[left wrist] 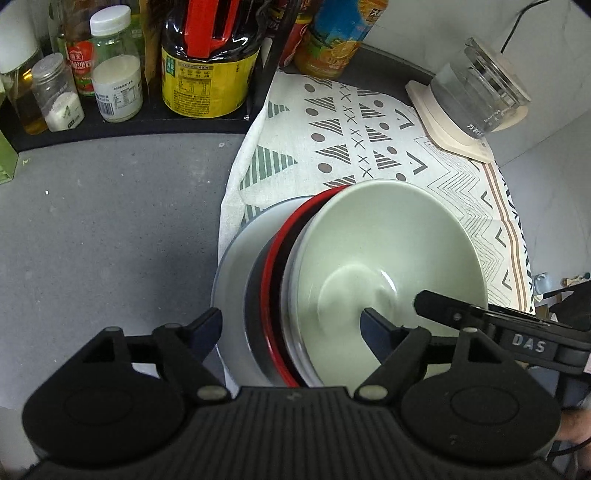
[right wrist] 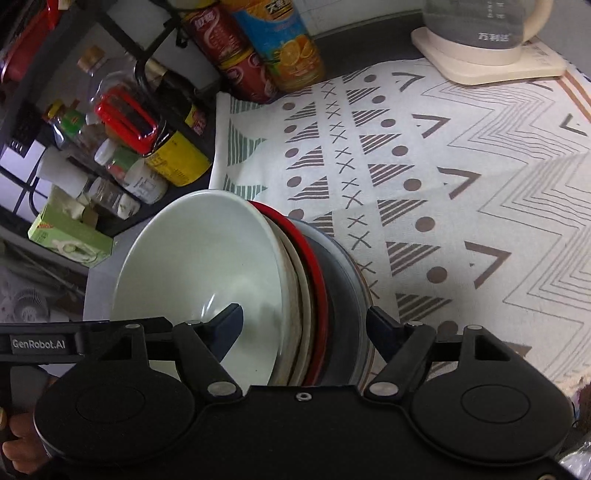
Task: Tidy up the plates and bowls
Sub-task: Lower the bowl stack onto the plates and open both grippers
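two grippers stand over one stack of dishes, each from its own side. the biggest thing in front of them is the patterned cloth (right wrist: 461, 192), which lies on the grey counter (left wrist: 110, 229) and reaches far ahead of the right gripper and to its right. the stack sits on the near edge of this cloth, directly under both grippers.

the stack is nested. its lowest piece is a wide grey plate (left wrist: 236, 258), in it a black bowl with a red rim (left wrist: 267, 266), then a whitish piece of which only the rim shows, and on top a pale green bowl (left wrist: 388, 240).

the left gripper (left wrist: 291, 325) is released: its jaws stand wide apart, one outside the grey plate's edge and one above the inside of the green bowl, and the pads do not press on anything. the right gripper (right wrist: 304, 321) is also released, with one finger over the inside of the green bowl and the other outside the grey plate, so the rims pass between them without a grip. part of the right gripper shows at the right of the left wrist view.

far ahead of the right gripper a glass kettle (right wrist: 480, 26) stands on its cream base. ahead and to the left of the left gripper a black shelf carries a dark sauce bottle (left wrist: 210, 62) and small jars.
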`<act>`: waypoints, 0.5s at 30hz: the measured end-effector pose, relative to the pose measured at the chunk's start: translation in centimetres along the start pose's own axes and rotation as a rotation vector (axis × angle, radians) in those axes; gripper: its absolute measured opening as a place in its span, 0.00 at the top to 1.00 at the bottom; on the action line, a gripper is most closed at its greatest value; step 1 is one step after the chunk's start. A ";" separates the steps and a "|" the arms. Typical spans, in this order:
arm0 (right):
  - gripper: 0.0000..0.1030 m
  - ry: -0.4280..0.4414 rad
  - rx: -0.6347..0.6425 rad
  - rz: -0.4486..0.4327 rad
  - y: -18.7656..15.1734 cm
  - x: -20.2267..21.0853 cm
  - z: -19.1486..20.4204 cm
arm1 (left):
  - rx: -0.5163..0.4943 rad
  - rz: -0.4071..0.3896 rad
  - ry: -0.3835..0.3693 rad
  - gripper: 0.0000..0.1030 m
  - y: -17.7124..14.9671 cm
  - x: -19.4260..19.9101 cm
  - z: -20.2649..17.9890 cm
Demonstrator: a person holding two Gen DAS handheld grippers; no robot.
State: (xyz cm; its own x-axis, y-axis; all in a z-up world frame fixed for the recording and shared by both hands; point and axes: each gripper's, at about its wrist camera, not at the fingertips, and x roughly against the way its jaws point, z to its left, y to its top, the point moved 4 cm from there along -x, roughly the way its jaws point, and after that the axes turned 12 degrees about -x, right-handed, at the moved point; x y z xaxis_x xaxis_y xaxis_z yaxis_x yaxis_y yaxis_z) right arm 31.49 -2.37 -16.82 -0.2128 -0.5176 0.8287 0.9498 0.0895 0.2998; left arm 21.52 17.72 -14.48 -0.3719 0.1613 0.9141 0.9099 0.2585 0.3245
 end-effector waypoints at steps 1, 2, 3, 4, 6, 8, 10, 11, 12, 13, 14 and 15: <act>0.27 -0.004 -0.001 -0.010 -0.1 0.3 0.0 | -0.003 -0.010 -0.004 0.21 -0.2 0.2 -0.1; 0.25 -0.007 -0.006 -0.019 -0.3 0.6 0.0 | -0.009 -0.022 -0.010 0.21 -0.3 0.5 -0.2; 0.25 -0.007 -0.011 -0.029 -0.5 0.9 0.0 | -0.017 -0.037 -0.014 0.19 -0.4 0.7 -0.3; 0.24 -0.007 -0.015 -0.042 -0.6 1.2 0.0 | -0.024 -0.054 -0.012 0.16 -0.6 1.1 -0.5; 0.21 -0.004 -0.020 -0.070 -1.1 2.2 -0.1 | -0.037 -0.086 -0.006 0.14 -1.0 2.0 -0.8; 0.15 -0.008 -0.024 -0.104 -1.6 3.3 -0.3 | -0.062 -0.105 0.002 0.12 -1.5 2.7 -1.2; 0.09 -0.016 -0.033 -0.141 -2.0 4.6 -0.6 | -0.091 -0.123 0.013 0.12 -2.0 3.5 -1.7; 0.05 -0.017 -0.040 -0.164 -2.3 5.3 -0.8 | -0.102 -0.130 0.019 0.12 -2.2 4.0 -2.0; 0.04 -0.018 -0.047 -0.187 -2.7 6.1 -1.0 | -0.107 -0.142 0.017 0.12 -2.5 4.5 -2.3; 0.04 -0.019 -0.053 -0.208 -3.0 6.8 -1.1 | -0.114 -0.155 0.011 0.10 -2.7 4.9 -2.6; 0.02 -0.022 -0.063 -0.226 -3.4 7.5 -1.2 | -0.126 -0.165 0.007 0.09 -2.9 5.4 -3.0; 0.00 -0.022 -0.072 -0.244 -3.8 8.3 -1.4 | -0.145 -0.174 0.008 0.07 -3.2 5.8 -3.4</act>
State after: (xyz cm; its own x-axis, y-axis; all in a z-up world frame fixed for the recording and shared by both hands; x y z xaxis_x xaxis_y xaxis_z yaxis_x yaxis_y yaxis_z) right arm 26.45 -8.16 -11.76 -0.4416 -0.4980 0.7463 0.8836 -0.0971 0.4580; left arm 17.10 14.64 -9.36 -0.5246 0.1183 0.8431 0.8492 0.1425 0.5085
